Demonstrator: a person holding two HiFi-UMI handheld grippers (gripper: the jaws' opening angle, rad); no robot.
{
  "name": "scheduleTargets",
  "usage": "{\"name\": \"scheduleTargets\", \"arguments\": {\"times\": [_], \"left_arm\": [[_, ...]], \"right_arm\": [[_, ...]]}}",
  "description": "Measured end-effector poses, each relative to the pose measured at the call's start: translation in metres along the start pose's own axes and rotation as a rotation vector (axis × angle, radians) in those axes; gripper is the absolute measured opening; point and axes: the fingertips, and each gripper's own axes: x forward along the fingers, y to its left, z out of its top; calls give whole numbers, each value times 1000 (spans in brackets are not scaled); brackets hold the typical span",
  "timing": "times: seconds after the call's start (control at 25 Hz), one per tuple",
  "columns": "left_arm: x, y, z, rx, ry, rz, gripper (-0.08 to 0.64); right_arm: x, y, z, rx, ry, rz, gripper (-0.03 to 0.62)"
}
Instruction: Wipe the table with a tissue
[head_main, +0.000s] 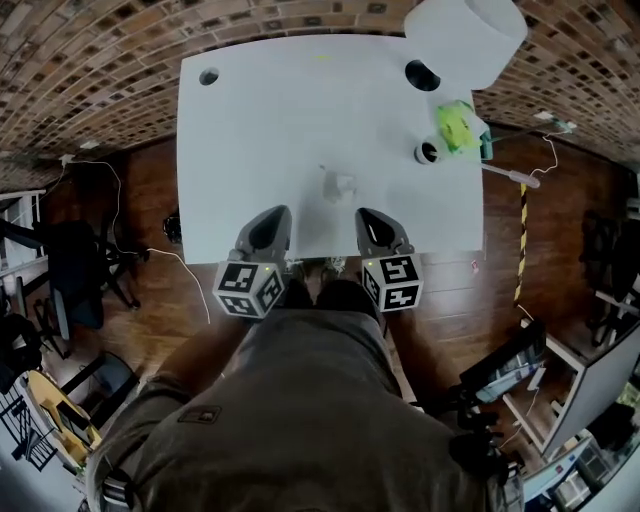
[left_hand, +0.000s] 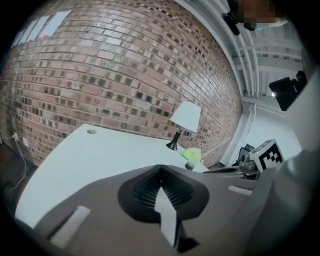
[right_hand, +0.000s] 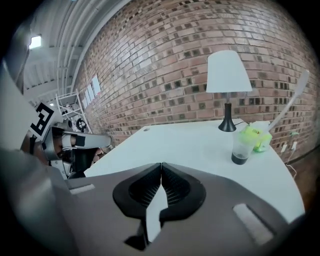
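Brick wall and wooden floor surround a white bench, and both tools sit at its near edge.

The left gripper has its fingers pressed together at the tips with nothing between them. The right gripper is the same: its own view shows the ribbed fingers meeting in a thin line, empty. They sit side by side and somewhat apart, both tilted down toward the bench top.

Just beyond them, roughly between their two lines of aim, lies the tissue, a small crumpled white lump on bare bench that neither gripper touches. Neither gripper view shows it; each gripper's own body seems to block it. Farther off, at the far right corner, stand a cup with something dark in the bottom, a green thing beside it, and a lamp with a white shade, all well apart from the tissue.

I judge the step in hand to be the approach, with the tissue not yet picked up and no wiping begun. The next move calls for one gripper, probably the right since it is slightly closer, to spread its fingers, come down over the lump and pinch it firmly. The tissue is light and may slide if nudged. Wiping strokes should then steer clear of the cup.
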Motion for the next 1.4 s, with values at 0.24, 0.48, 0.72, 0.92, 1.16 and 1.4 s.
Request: {"name": "scheduleTargets", "arguments": {"times": [0.24, 0.48, 0.72, 0.92, 1.16, 1.4], "left_arm": [[13, 13, -30, -37, 79, 15, 2], [35, 29, -48, -59, 128, 29, 2], [42, 38, -59, -82, 153, 45, 2], [46, 41, -63, -93, 159, 51, 2], [46, 46, -61, -101, 153, 60, 2], [42, 55, -57, -111, 137, 80, 2]], "right_arm": [[30, -9, -25, -41, 118, 1, 85], [65, -17, -37, -117, 209, 15, 154], [80, -19, -55, -142, 304, 35, 147], [86, -20, -65, -235, 366, 26, 105], [88, -25, -64, -264, 384, 20, 49], [96, -29, -51, -269, 372, 6, 49]]}}
